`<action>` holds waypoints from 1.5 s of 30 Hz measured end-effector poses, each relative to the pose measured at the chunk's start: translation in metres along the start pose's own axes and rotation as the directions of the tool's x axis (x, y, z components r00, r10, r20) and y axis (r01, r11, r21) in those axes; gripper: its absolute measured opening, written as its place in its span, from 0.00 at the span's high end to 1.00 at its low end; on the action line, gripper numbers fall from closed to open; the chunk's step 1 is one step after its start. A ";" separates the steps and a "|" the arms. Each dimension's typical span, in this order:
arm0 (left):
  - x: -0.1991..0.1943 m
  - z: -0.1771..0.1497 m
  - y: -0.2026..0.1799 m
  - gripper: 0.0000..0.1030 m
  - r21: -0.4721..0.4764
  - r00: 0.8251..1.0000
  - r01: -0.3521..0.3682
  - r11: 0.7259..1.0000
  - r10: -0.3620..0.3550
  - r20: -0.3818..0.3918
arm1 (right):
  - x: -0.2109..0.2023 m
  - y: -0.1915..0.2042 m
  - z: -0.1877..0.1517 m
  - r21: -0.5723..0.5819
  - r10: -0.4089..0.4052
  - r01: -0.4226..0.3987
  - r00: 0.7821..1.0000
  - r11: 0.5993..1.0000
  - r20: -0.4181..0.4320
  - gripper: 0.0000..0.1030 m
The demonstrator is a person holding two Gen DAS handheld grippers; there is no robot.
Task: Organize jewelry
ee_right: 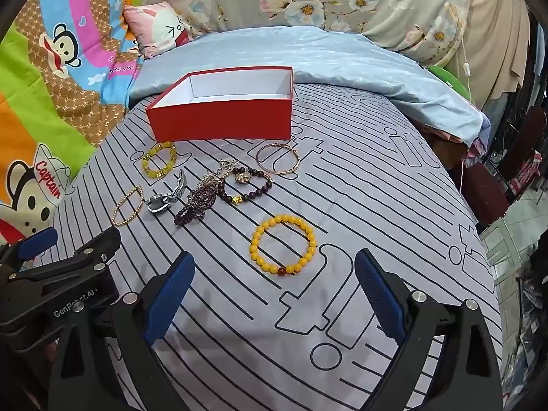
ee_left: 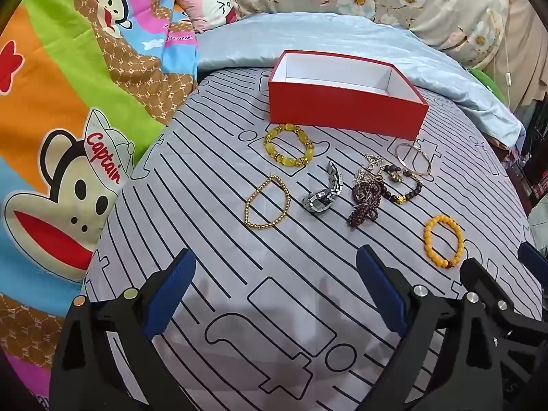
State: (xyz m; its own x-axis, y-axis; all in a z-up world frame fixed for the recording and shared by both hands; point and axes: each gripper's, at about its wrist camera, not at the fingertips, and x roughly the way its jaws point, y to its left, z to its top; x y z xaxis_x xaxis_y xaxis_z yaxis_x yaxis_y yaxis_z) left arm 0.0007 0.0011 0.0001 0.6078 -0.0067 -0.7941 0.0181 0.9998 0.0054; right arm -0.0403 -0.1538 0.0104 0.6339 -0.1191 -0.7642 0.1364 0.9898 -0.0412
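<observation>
Jewelry lies loose on my bed: an orange bead bracelet [ee_right: 283,244] at twelve o'clock from my right tongs [ee_right: 274,294], the other pieces clustered toward ten. Beyond them waits an empty red box [ee_right: 222,116], likely their destination. Both right and left tongs [ee_left: 275,296] hover apart, holding nothing.

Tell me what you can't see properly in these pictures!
- Red box: in both wrist views its near wall hides part of the floor inside.
- Tangle of dark beads and silver chain: both views, pieces overlap, so how many there are is unclear.
- Right gripper in the left wrist view: cut off by the picture edge.
- Left gripper in the right wrist view: likewise cut off.
</observation>
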 end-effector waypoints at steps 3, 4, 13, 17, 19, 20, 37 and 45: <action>0.000 0.000 0.002 0.10 -0.007 1.000 0.007 1.000 -0.007 0.003 | -0.001 0.001 0.001 -0.001 0.000 0.000 1.000 1.000 0.004 0.10; 0.001 0.001 0.005 0.10 -0.008 1.000 0.003 1.000 -0.003 0.005 | -0.001 0.001 0.001 -0.002 0.000 0.000 1.000 1.000 0.005 0.10; -0.008 0.003 0.003 0.10 0.006 1.000 -0.023 1.000 0.023 0.022 | -0.005 0.003 0.005 -0.004 0.004 -0.004 1.000 1.000 0.018 0.10; -0.009 0.004 0.003 0.10 0.009 0.999 -0.026 1.000 0.026 0.024 | -0.004 0.003 0.003 0.003 0.008 -0.008 1.000 1.000 0.022 0.10; -0.009 0.004 0.004 0.10 0.008 0.999 -0.025 1.000 0.025 0.023 | -0.004 0.003 0.003 -0.001 0.005 -0.005 1.000 1.000 0.021 0.10; -0.009 0.003 0.004 0.10 0.008 0.999 -0.026 1.000 0.026 0.023 | -0.004 0.003 0.003 0.000 0.008 -0.008 1.000 1.000 0.021 0.10; -0.008 0.004 0.005 0.10 0.007 1.000 -0.027 1.000 0.026 0.017 | -0.005 0.004 0.003 0.002 0.013 -0.013 1.000 1.000 0.022 0.10; -0.008 0.003 0.005 0.10 0.006 0.999 -0.026 1.000 0.026 0.018 | -0.005 0.004 0.003 0.002 0.013 -0.013 1.000 1.000 0.022 0.10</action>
State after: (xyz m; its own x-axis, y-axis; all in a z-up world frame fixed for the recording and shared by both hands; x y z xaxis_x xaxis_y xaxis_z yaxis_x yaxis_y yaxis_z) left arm -0.0017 0.0058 0.0086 0.6222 0.0193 -0.7826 0.0071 0.9995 0.0303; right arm -0.0409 -0.1498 0.0158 0.6518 -0.1080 -0.7507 0.1298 0.9911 -0.0298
